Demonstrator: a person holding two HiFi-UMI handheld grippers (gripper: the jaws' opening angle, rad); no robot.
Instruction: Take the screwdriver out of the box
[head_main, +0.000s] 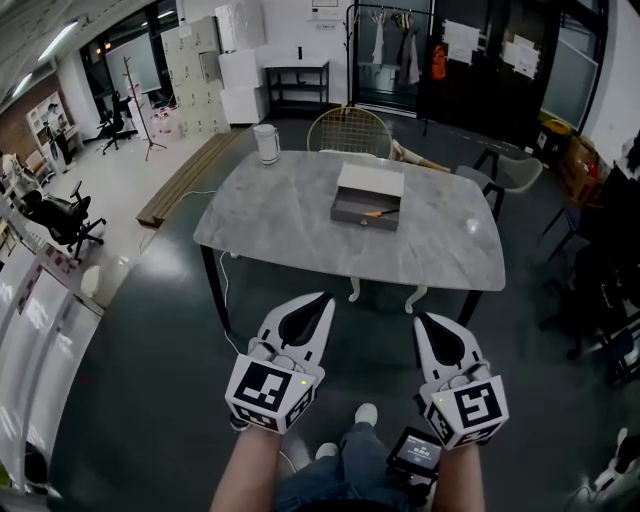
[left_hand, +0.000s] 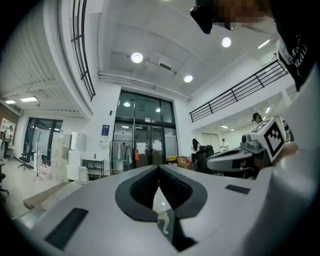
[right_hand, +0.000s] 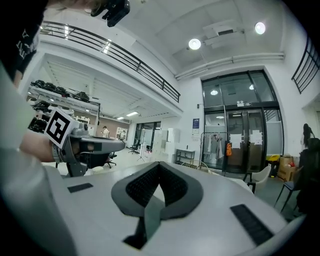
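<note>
Nearest to the camera are the two hand-held grippers, held low in front of the person's body above the dark floor, each on a bare forearm. The left hand-held gripper (head_main: 322, 297) and the right hand-held gripper (head_main: 420, 318) are side by side and apart from each other. Both point forward, toward the tabletop (head_main: 290, 230), with their marker cubes turned to the camera. They are well short of the tabletop's near edge. In the left gripper view the two jaws meet at their tips and nothing is between them. In the right gripper view it is the same: jaws closed together, holding nothing. Below the grippers the person's white shoes (head_main: 365, 413) show, and a small dark device (head_main: 415, 452) is at the waist.

On the grey marble tabletop, near its middle, stands the box (head_main: 368, 195). Its pale top part sits toward the far side, and the dark lower part is open at the near side. In this open dark part lies the screwdriver (head_main: 380, 212), with an orange handle. Its long axis goes about from left to right along the front of the box, the right end a little further away. Which end is the tip is too small to tell.

A white cylindrical container (head_main: 266, 143) stands at the far left corner of the tabletop, well apart from the box. A wire chair (head_main: 348, 130) is behind the tabletop.
</note>
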